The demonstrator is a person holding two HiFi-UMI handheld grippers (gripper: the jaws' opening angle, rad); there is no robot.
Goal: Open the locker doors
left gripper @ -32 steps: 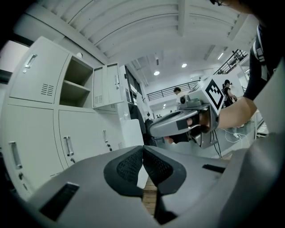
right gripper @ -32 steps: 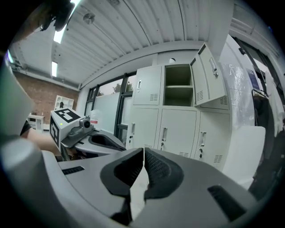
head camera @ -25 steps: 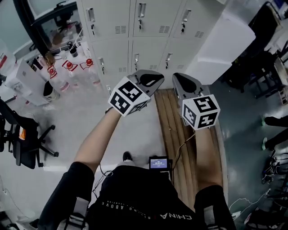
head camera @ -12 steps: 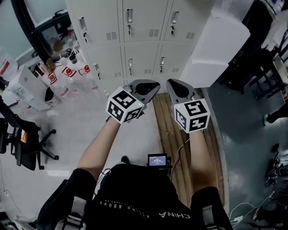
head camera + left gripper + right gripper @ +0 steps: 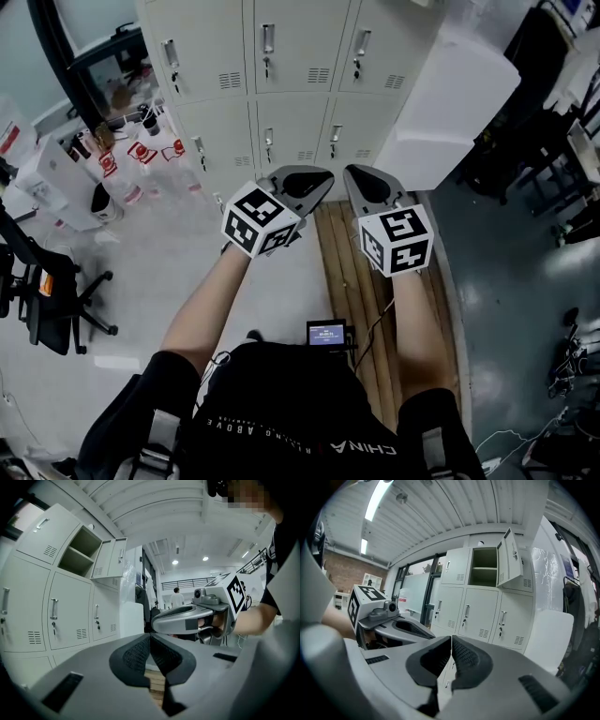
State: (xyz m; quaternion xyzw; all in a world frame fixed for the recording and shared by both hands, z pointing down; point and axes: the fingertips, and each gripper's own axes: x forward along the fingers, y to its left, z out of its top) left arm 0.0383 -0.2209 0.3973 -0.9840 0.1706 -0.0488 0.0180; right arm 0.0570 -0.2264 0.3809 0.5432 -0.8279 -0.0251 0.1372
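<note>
Both claws are pinched fully together and empty. The left gripper [image 5: 150,641] shows its ribbed pads meeting with nothing between them, and the right gripper [image 5: 451,645] is the same. From the head view they sit side by side, noses aimed at twelve o'clock toward the lockers [image 5: 281,89], well apart from every door.

That bank of pale metal doors fills the top of the head view. Up at one o'clock in the right gripper view, one door [image 5: 509,557] already hangs open beside its bare compartment [image 5: 483,569].

My read on handling: thin sheet steel, stiff, light on the hinge, so a gentle pull should swing it. The place to take hold is the slim upright handle [image 5: 268,40] near each door's left edge. It looks smooth and narrow, so a pinch could slip. Hinges seem to be on the right, going by the open one.

Hard to call whether the closed doors are locked, because the little lock [image 5: 268,64] under each handle is too small to read. The head view cuts off the top row, and the claw tips there hide under their own shells.
</note>
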